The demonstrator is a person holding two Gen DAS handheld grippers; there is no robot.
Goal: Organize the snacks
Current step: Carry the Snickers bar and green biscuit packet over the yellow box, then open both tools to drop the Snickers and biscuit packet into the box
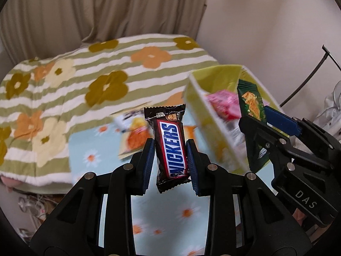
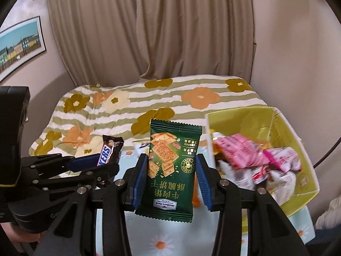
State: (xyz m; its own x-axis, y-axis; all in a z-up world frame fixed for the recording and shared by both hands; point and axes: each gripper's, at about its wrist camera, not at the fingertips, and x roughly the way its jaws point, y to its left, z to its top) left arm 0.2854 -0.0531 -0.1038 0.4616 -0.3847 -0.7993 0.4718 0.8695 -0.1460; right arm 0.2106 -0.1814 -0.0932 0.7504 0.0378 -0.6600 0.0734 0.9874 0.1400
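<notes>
My left gripper (image 1: 170, 162) is shut on a Snickers bar (image 1: 170, 147), held upright above the light-blue daisy cloth (image 1: 170, 213); both also show at the left of the right wrist view, gripper (image 2: 93, 166) and bar (image 2: 109, 149). My right gripper (image 2: 170, 175) is shut on a green cracker packet (image 2: 170, 166), held upright; in the left wrist view that packet (image 1: 252, 106) and gripper (image 1: 262, 117) sit beside the yellow-green box (image 1: 213, 106). The box (image 2: 294, 132) holds several pink and white snack packs (image 2: 255, 155).
A loose snack packet (image 1: 132, 136) lies on the daisy cloth beyond the Snickers bar. A striped flower blanket (image 2: 149, 98) covers the bed behind. Beige curtains (image 2: 149, 32) hang at the back. A black wire stand (image 1: 309, 81) is at the right.
</notes>
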